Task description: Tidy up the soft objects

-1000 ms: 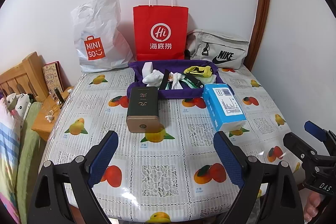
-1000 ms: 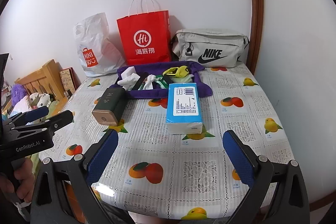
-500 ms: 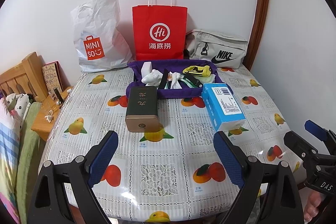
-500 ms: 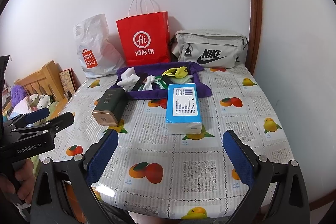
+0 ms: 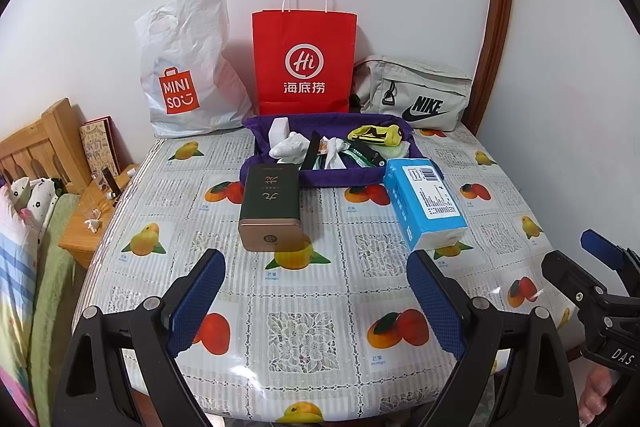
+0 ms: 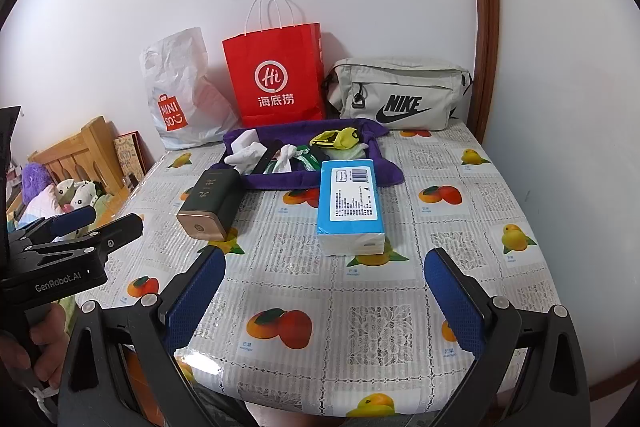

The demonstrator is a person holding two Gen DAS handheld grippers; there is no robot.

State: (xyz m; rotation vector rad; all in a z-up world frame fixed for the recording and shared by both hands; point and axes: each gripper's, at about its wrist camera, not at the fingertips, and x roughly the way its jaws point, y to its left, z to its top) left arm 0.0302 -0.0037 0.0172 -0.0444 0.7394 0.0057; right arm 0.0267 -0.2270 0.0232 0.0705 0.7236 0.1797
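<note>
A purple cloth tray [image 5: 336, 177] [image 6: 280, 181] lies at the far middle of the table and holds white socks [image 5: 288, 147] [image 6: 246, 153], a yellow soft item [image 5: 376, 135] [image 6: 340, 139] and green-white packets. A blue tissue pack [image 5: 426, 205] [image 6: 350, 203] lies in front of it at the right. My left gripper [image 5: 316, 303] and right gripper [image 6: 324, 303] are both open and empty, above the table's near edge, well short of the tray.
A dark green tin [image 5: 272, 203] [image 6: 210, 201] lies left of the tissue pack. A white Miniso bag [image 5: 184, 67], a red paper bag [image 5: 304, 63] and a grey Nike bag [image 5: 416, 95] stand along the wall. A bed and a wooden nightstand [image 5: 88, 227] are at the left.
Both views have shifted very slightly; the objects on the table have not moved and both grippers stay open.
</note>
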